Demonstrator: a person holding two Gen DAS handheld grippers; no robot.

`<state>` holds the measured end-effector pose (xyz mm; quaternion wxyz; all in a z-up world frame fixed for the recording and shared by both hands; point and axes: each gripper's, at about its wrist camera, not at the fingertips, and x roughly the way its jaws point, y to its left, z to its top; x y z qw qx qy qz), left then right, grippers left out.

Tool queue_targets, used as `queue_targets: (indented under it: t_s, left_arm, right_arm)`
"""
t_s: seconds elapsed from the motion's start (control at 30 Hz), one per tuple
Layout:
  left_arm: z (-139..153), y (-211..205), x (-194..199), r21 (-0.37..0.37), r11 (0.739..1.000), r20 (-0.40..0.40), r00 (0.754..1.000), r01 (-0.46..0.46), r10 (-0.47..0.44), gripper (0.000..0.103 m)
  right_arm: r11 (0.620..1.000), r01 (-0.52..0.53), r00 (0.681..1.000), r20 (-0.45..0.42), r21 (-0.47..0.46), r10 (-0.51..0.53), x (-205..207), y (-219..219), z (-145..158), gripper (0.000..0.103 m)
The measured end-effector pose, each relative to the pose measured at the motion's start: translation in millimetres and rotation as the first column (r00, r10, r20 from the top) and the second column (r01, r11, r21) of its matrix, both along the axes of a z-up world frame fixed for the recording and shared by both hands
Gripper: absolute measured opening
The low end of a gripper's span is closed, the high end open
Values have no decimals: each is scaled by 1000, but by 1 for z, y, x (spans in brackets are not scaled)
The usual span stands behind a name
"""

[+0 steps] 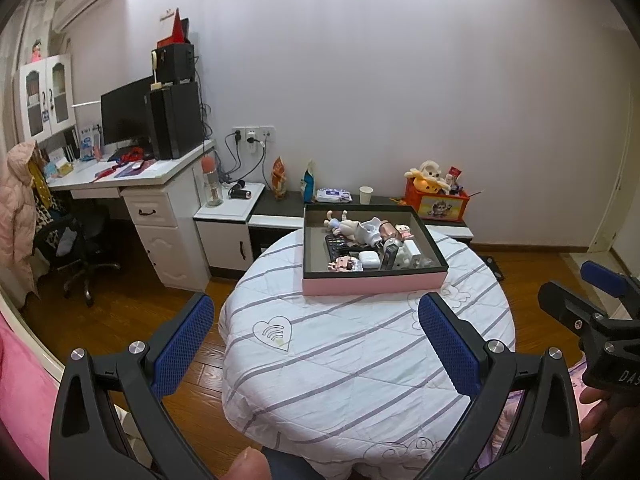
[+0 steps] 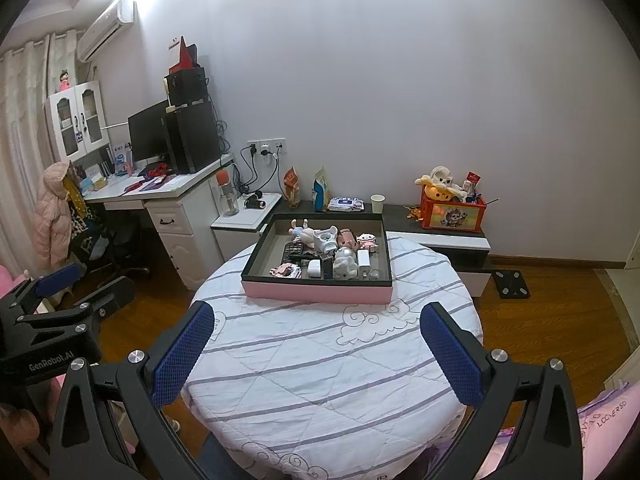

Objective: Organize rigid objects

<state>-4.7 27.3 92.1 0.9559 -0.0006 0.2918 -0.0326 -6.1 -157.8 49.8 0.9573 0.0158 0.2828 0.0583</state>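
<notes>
Tongs on both sides hang spread wide and hold nothing: the left tongs (image 1: pixel 316 344) and the right tongs (image 2: pixel 318 354) each show two blue-padded black fingers well apart above the near part of a round desk covered in a white quilted cloth with grey stripes (image 2: pixel 320 380). In the left wrist view the right tongs (image 1: pixel 580 292) show at the right edge, also parted, beside the desk and off its cloth.

At the far side of the desk sits a shallow rectangular tray with pink outer walls and a dark inner rim (image 2: pixel 316 294). It is well beyond both pairs of tongs. Small rigid things lie heaped in its right and middle parts: a pale doll figure lying on its side (image 2: pixel 303 233), a white moulded plastic piece (image 2: pixel 326 239), a rose-gold metallic cylinder (image 2: pixel 346 237), a small pink-and-white cartoon figure (image 2: pixel 366 241), a dark keypad-like remote (image 2: pixel 294 250), a white rounded earbud case (image 2: pixel 314 268), a white fluffy figure (image 2: pixel 345 265) and a pink flat trinket (image 2: pixel 286 271) near the front wall. The tray's left part is bare.

Behind the desk stands a low dark-topped cabinet (image 2: pixel 400 206) carrying a white paper cup (image 2: pixel 377 203) and an orange toy box filled with plush toys (image 2: pixel 452 210).
</notes>
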Motion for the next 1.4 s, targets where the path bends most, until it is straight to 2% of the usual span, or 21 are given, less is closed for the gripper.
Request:
queue_targets:
  t_s: [0.2,0.53,1.03,1.2,1.4]
  left_arm:
    - [0,-2,-1,28,999,11,1000,-23,23,103]
    - [-4,5,8,-44,999,-38,999,-4,2,103]
    - [-7,5,12,-37,999,-56,998,4,-6,103]
    - [-8,3,12,-3,1000,-44,999,-4,4,103]
    - [-10,7,11,-19,1000,-30,1000,6,-6,103]
  right_arm:
    - [1000,-2,1000,-3,1,2,1,0,0,103]
    - [1000,-3,1000,-7,-2,3,3,3,-3,103]
    - [1000,-8,1000,-16,-4,8,7,7,-5,103]
    - [1000,-8,1000,-18,-4,7,8,7,-5,103]
    - [1000,-8,1000,-19,-4,8,8,8,-6,103]
